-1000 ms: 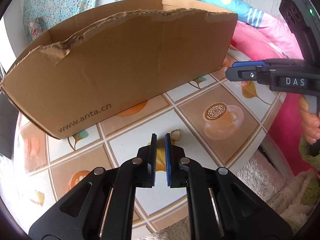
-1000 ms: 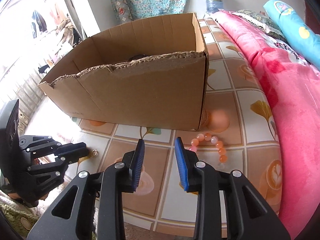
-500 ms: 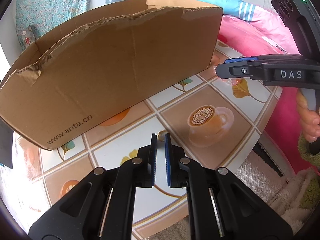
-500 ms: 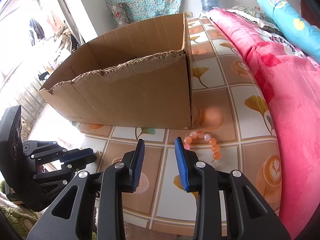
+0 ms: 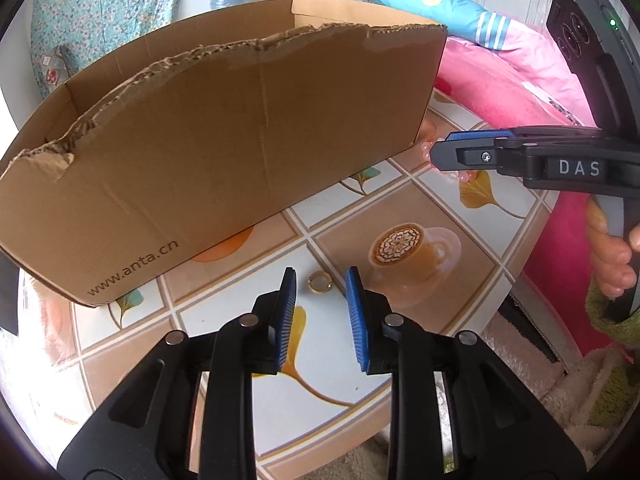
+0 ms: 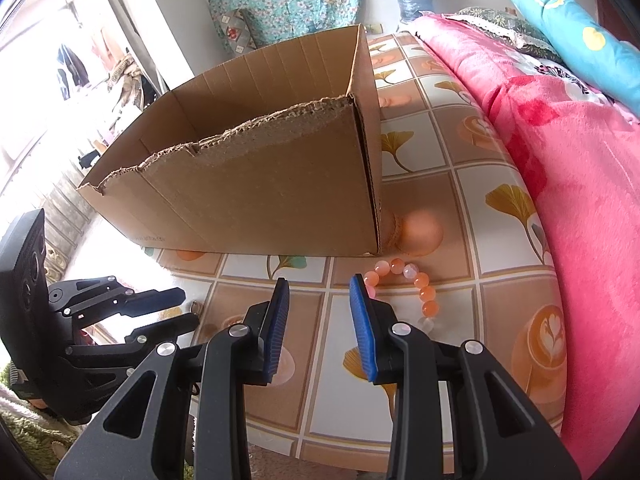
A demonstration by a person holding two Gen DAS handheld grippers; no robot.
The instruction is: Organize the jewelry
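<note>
Left wrist view: I'm lining my left gripper, jaws just opening and empty, over the ring lying on the worktop. Right gripper, jaws apart and empty, is hovering beside the bracelet; neither piece is in the box yet.

Both your wrist cams looked steeply down along their tongs, close over the bench. Left one faced the cardboard box front-on, right one caught its corner, so both shared box and bench.
</note>
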